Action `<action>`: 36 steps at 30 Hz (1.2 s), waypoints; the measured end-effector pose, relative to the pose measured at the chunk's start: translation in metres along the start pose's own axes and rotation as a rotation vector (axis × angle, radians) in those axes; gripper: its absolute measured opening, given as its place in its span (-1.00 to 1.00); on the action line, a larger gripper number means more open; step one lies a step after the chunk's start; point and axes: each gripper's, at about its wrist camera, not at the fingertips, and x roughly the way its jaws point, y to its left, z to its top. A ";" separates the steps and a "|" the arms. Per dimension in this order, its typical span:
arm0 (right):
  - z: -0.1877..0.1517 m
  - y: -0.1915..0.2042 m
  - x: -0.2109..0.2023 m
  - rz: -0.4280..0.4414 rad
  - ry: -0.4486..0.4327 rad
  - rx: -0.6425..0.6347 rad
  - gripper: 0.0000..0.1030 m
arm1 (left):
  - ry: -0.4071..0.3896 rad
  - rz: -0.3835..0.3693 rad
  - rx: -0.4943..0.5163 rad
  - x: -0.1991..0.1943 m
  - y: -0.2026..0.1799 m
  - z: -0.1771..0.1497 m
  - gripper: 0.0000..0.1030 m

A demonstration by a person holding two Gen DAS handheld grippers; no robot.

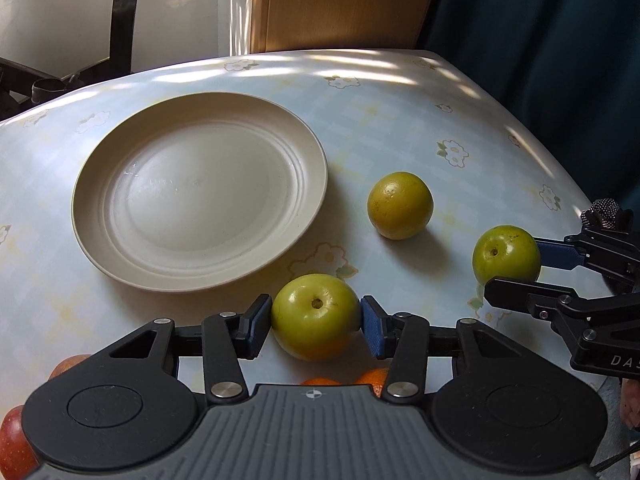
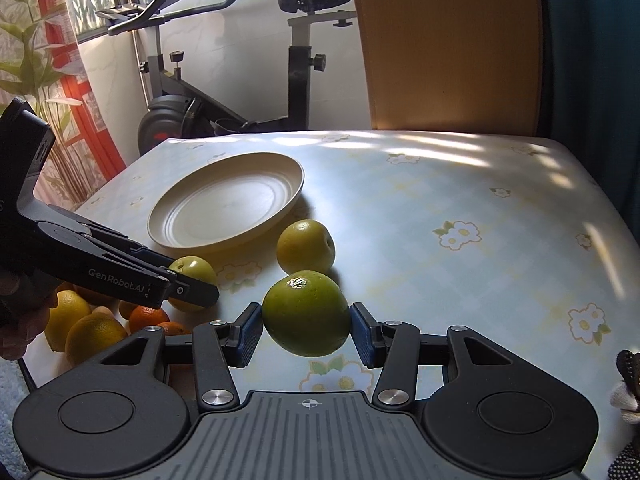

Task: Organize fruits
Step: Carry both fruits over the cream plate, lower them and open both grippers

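Observation:
My left gripper [image 1: 316,322] is shut on a green apple [image 1: 316,318], just right of and in front of the empty cream plate [image 1: 200,188]. My right gripper [image 2: 306,322] is shut on another green apple [image 2: 306,314] and holds it a little above the table; it also shows in the left wrist view [image 1: 506,256]. A third, yellower apple [image 1: 400,205] sits free on the table between them, also in the right wrist view [image 2: 306,246]. The left gripper [image 2: 188,280] and its apple [image 2: 192,270] show at the left of the right wrist view.
Lemons [image 2: 86,330] and oranges [image 2: 148,318] lie at the table's near left edge, with red apples [image 1: 12,440] partly hidden under my left gripper. The flowered tablecloth [image 2: 460,220] stretches right and back. An exercise bike [image 2: 224,92] and a wooden panel [image 2: 448,44] stand behind the table.

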 end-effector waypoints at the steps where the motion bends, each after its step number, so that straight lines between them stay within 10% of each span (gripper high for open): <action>1: 0.000 0.000 0.000 -0.001 0.000 0.001 -0.14 | 0.004 -0.004 -0.001 0.002 0.000 0.001 -0.02; 21: 0.078 0.021 -0.001 0.027 -0.060 -0.202 -0.14 | -0.204 0.068 -0.072 -0.076 0.053 0.034 -0.02; 36: 0.151 0.053 0.138 0.127 0.044 -0.358 -0.14 | -0.148 0.146 -0.079 -0.021 0.116 0.077 -0.02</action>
